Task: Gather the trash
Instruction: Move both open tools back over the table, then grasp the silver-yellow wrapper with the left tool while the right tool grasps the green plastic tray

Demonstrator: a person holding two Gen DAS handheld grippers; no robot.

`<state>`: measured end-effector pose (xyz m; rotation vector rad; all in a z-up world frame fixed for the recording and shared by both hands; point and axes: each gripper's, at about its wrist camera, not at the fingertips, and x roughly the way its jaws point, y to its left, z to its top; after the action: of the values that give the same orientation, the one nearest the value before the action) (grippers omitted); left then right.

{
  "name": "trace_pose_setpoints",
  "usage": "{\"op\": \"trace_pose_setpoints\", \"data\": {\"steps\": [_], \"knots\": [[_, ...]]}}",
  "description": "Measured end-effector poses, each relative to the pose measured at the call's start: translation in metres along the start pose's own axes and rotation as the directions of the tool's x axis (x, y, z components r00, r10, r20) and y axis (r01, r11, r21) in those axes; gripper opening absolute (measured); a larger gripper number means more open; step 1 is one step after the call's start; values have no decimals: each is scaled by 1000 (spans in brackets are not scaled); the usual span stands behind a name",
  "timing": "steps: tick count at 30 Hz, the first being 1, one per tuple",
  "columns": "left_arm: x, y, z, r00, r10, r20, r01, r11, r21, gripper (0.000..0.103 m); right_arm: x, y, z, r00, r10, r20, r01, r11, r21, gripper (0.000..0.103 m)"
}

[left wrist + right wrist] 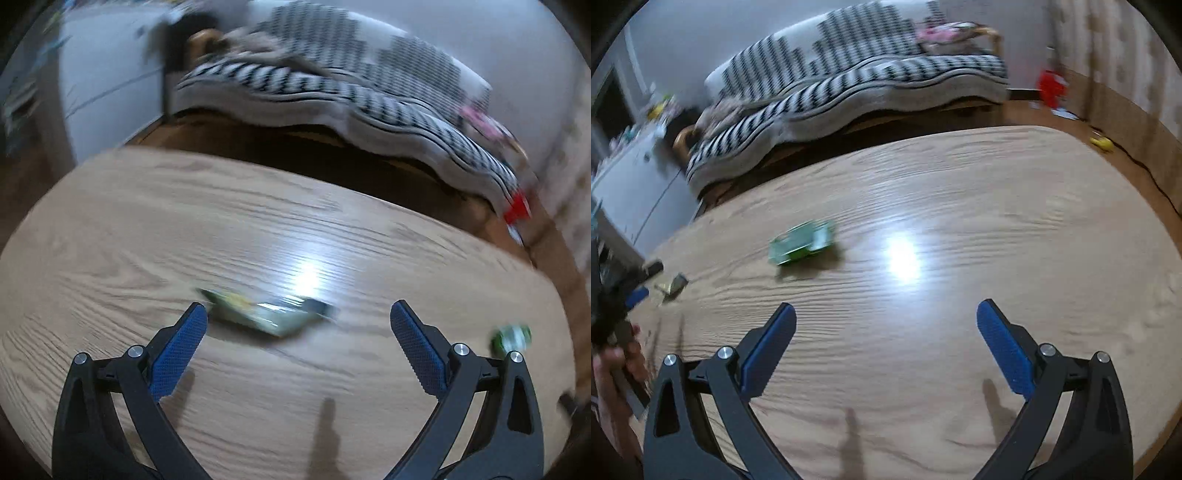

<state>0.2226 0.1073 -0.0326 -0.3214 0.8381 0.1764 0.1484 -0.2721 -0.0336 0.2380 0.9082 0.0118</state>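
A flat green and silver wrapper (266,314) lies on the wooden table (147,229), just ahead of my left gripper (297,314), which is open and empty above the table. A second green wrapper (511,338) lies to the right, beside the right finger. In the right wrist view the green wrapper (801,243) lies on the table (997,206) well ahead and left of my right gripper (884,314), which is open and empty. The small silver-green wrapper (674,286) lies at the far left, next to the left gripper's fingers (637,295) and the hand holding it. Both views are blurred.
A sofa with a black and white striped cover (332,85) (849,81) stands behind the table. A white cabinet (635,184) stands at the left. A red object (1051,86) and a yellow object (1102,143) lie on the floor at the right.
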Motion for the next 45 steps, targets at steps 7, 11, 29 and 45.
{"op": "trace_pose_setpoints", "data": {"steps": [7,11,29,45], "knots": [[44,15,14,998,8,-69,-10,1000,-23,96,41,50,7,999,22,-45,-24,998,-65,95],[59,4,13,995,40,-88,-35,998,55,96,48,50,9,998,26,-53,-29,998,-50,95],[28,-14,-39,999,16,-48,2,939,344,15,60,48,16,996,54,-65,-54,999,-7,95],[-23,-28,-58,991,-82,-109,108,960,258,13,113,85,40,997,-48,-58,42,995,-91,96]]}}
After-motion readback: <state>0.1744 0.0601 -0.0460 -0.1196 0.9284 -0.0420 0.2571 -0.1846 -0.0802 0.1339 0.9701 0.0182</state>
